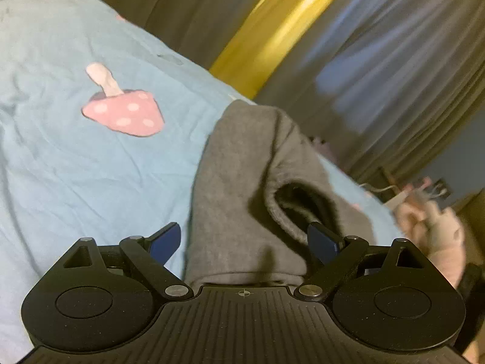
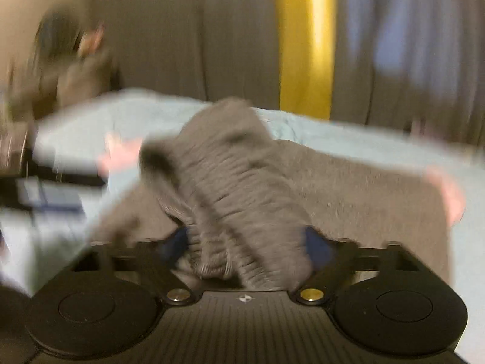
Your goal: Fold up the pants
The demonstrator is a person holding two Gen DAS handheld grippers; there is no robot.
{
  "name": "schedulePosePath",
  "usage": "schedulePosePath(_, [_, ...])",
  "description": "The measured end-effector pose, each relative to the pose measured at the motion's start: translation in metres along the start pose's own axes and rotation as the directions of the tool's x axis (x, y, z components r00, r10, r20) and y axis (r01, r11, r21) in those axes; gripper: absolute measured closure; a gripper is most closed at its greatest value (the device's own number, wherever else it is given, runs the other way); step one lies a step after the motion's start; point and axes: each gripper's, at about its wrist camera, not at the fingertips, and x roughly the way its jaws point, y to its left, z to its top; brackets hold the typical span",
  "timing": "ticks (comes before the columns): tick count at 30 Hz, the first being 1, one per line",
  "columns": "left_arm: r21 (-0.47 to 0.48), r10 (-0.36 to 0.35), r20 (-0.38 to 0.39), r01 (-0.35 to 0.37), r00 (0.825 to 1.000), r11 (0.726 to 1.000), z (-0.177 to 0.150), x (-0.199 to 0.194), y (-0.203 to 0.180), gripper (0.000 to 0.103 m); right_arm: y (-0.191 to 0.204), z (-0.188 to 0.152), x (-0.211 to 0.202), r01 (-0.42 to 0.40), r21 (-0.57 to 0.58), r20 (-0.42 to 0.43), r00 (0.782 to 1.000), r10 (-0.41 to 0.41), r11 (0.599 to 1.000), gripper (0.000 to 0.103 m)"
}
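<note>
Grey fleece pants (image 1: 242, 182) lie on a light blue bedsheet (image 1: 60, 157). In the left wrist view my left gripper (image 1: 245, 242) is open, its blue fingers (image 1: 165, 242) wide apart on either side of the grey cloth near a pocket-like opening (image 1: 300, 203). In the right wrist view, which is blurred by motion, my right gripper (image 2: 247, 248) is open with the ribbed waistband (image 2: 230, 206) of the pants bunched between its blue fingers (image 2: 316, 247). The rest of the pants (image 2: 363, 188) spreads to the right on the sheet.
The sheet has a pink mushroom print (image 1: 124, 109). Grey curtains (image 1: 394, 60) and a yellow strip (image 1: 272, 30) are behind the bed. The other gripper and hand show blurred at the right edge (image 1: 430, 212) and at the left (image 2: 45, 182).
</note>
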Motion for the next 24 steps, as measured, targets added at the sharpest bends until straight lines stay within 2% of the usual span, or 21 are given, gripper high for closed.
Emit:
schedulePosePath(1, [-0.008, 0.0, -0.005, 0.0, 1.0, 1.0, 0.0, 0.003, 0.001, 0.009, -0.018, 0.005, -0.002, -0.036, 0.113, -0.003, 0.999, 0.036, 0.993, 0.04])
schedulePosePath(2, [0.0, 0.005, -0.024, -0.005, 1.0, 1.0, 0.0, 0.002, 0.001, 0.009, -0.03, 0.007, -0.004, -0.048, 0.18, 0.001, 0.999, 0.049, 0.983, 0.048])
schedulePosePath(4, [0.052, -0.019, -0.071, 0.023, 0.997, 0.998, -0.004, 0.001, -0.006, 0.009, -0.053, 0.01, -0.011, -0.052, 0.314, 0.019, 0.999, 0.049, 0.948, 0.056])
schedulePosePath(5, [0.093, -0.034, -0.093, 0.043, 0.995, 0.995, -0.007, -0.001, -0.013, 0.009, -0.065, 0.011, -0.016, -0.051, 0.391, 0.041, 0.998, 0.038, 0.919, 0.062])
schedulePosePath(6, [0.135, -0.032, -0.111, 0.047, 0.993, 0.99, -0.01, 0.002, -0.019, 0.008, -0.076, 0.009, -0.021, -0.048, 0.467, 0.065, 0.998, 0.02, 0.883, 0.064])
schedulePosePath(8, [0.218, 0.026, -0.141, 0.005, 0.99, 0.976, -0.015, 0.009, -0.032, 0.008, -0.099, 0.004, -0.03, -0.009, 0.611, 0.088, 0.994, -0.057, 0.791, 0.066])
schedulePosePath(10, [0.242, 0.052, -0.174, -0.009, 0.983, 0.97, -0.019, 0.018, -0.035, 0.008, -0.116, -0.003, -0.036, 0.048, 0.689, 0.074, 0.988, -0.136, 0.723, 0.064])
schedulePosePath(11, [0.24, 0.055, -0.183, -0.01, 0.981, 0.971, -0.019, 0.021, -0.034, 0.008, -0.122, -0.005, -0.035, 0.045, 0.696, 0.07, 0.989, -0.13, 0.716, 0.062])
schedulePosePath(12, [0.231, 0.052, -0.189, -0.007, 0.981, 0.973, -0.019, 0.024, -0.032, 0.008, -0.127, -0.005, -0.033, 0.033, 0.702, 0.059, 0.993, -0.104, 0.712, 0.054])
schedulePosePath(13, [0.217, 0.044, -0.192, -0.001, 0.981, 0.976, -0.019, 0.024, -0.03, 0.008, -0.133, -0.006, -0.029, 0.013, 0.714, 0.04, 0.997, -0.06, 0.7, 0.042])
schedulePosePath(14, [0.199, 0.034, -0.193, 0.005, 0.981, 0.98, -0.018, 0.024, -0.027, 0.008, -0.14, -0.007, -0.026, 0.004, 0.733, 0.013, 1.0, -0.019, 0.681, 0.021])
schedulePosePath(15, [0.181, 0.025, -0.193, 0.011, 0.981, 0.983, -0.017, 0.024, -0.024, 0.008, -0.143, -0.008, -0.024, 0.012, 0.746, -0.006, 1.0, -0.011, 0.665, 0.02])
schedulePosePath(16, [0.166, 0.016, -0.196, 0.017, 0.98, 0.986, -0.017, 0.024, -0.022, 0.008, -0.144, -0.009, -0.024, 0.002, 0.745, 0.009, 1.0, -0.013, 0.667, 0.019])
schedulePosePath(18, [0.161, 0.017, -0.209, 0.017, 0.978, 0.987, -0.017, 0.029, -0.02, 0.008, -0.145, -0.011, -0.019, -0.024, 0.746, 0.015, 1.0, 0.019, 0.665, 0.005])
schedulePosePath(20, [0.167, 0.012, -0.233, 0.028, 0.972, 0.986, -0.018, 0.033, -0.021, 0.007, -0.147, -0.01, -0.006, -0.058, 0.761, 0.01, 0.997, 0.078, 0.646, 0.004])
schedulePosePath(22, [0.162, 0.018, -0.244, 0.023, 0.97, 0.986, -0.018, 0.036, -0.019, 0.007, -0.145, -0.002, 0.005, -0.068, 0.745, 0.025, 0.997, 0.074, 0.664, 0.004])
schedulePosePath(23, [0.154, 0.022, -0.243, 0.017, 0.97, 0.988, -0.018, 0.037, -0.017, 0.007, -0.142, 0.003, 0.01, -0.066, 0.724, 0.03, 0.998, 0.064, 0.686, 0.011])
schedulePosePath(24, [0.143, 0.018, -0.242, 0.017, 0.97, 0.99, -0.017, 0.037, -0.016, 0.007, -0.14, 0.006, 0.014, -0.044, 0.71, 0.014, 0.999, 0.048, 0.703, 0.036])
